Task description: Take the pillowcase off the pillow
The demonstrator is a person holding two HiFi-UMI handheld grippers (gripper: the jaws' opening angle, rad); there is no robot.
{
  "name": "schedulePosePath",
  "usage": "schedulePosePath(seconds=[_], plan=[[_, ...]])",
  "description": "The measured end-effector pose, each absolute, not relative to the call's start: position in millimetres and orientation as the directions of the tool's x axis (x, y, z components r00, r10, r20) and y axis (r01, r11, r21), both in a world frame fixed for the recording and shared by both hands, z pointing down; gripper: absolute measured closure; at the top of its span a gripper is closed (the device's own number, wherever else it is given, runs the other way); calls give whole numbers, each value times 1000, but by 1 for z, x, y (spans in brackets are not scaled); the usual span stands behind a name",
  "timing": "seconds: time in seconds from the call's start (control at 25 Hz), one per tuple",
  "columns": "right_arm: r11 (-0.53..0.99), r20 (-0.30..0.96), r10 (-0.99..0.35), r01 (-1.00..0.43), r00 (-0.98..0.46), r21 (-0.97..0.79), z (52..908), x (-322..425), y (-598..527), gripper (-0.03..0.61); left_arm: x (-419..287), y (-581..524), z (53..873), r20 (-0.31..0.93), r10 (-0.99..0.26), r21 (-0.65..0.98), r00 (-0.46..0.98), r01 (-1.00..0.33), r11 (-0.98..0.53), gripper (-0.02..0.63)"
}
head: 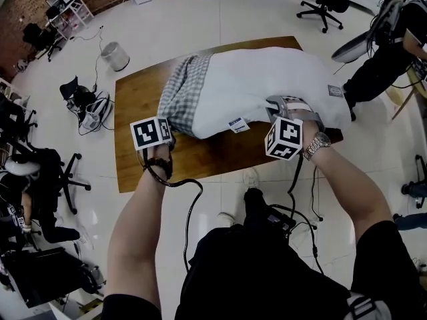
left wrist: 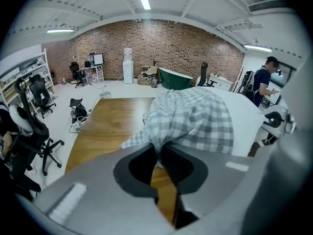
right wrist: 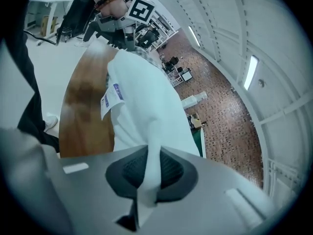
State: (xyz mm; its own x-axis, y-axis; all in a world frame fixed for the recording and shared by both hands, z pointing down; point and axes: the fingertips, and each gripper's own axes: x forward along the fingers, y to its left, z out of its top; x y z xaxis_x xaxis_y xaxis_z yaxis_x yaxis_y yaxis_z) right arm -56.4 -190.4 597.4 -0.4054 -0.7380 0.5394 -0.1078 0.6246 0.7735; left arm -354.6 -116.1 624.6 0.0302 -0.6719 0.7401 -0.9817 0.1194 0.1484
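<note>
**At the near edge of the surface: two tools, two separate grips**

Along the near side of the pillow, both tools were closed on cloth. The left tool [left wrist: 159,153] had its jaws pinched together on a gathered fold of the checked pillowcase [left wrist: 195,121]. The right tool [right wrist: 150,165] was clamped the same way on a ridge of the plain white pillow [right wrist: 146,111] itself. Neither was empty and neither stood apart.

From where I stood, the pillow lay with its long axis running left to right across the wooden surface [head: 140,155], and it filled most of the width. The pillowcase covered only the pillow's left end and was bunched up there, while the rest of the pillow showed bare white. So the pillowcase sat on the left tool's side and the exposed body on the right tool's side, with the two grips well apart along that long axis. To my eye, the coming move depended on that line. Drawing the left tool further left while the right one held the pillow back looked like the way to free the last of it, and most of the job seemed done.

By count there were two tools, one pillow, one pillowcase and one surface. Two small tags showed on the pillow, one [head: 238,124] near the front seam and one [head: 335,91] at the right end.
</note>
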Motion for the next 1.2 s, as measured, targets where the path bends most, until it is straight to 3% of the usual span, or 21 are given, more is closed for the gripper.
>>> schedulePosePath(seconds=[0.24, 0.36, 0.44, 0.56, 0.76, 1.2], plan=[[651, 578, -728, -109, -369, 751, 605, -40, -173, 537, -384, -91, 626, 744, -668, 124, -15, -979, 160, 577], [681, 611, -701, -89, -369, 727, 604, -38, -157, 459, -390, -79, 625, 747, -665, 119, -23, -979, 167, 564], [713, 643, -667, -70, -377, 698, 601, -39, -143, 381, -393, -72, 623, 743, -668, 95, -43, -981, 169, 506], [763, 689, -612, -63, -387, 643, 590, -40, -122, 324, -400, -66, 613, 728, -680, 54, -86, -982, 182, 440], [820, 727, -538, -65, -427, 569, 554, -51, -91, 324, -406, -67, 591, 704, -704, 51, -92, -982, 179, 430], [843, 702, -504, -111, -503, 526, 507, -102, -114, 324, -379, -105, 582, 705, -708, 97, 42, -995, 38, 402]])
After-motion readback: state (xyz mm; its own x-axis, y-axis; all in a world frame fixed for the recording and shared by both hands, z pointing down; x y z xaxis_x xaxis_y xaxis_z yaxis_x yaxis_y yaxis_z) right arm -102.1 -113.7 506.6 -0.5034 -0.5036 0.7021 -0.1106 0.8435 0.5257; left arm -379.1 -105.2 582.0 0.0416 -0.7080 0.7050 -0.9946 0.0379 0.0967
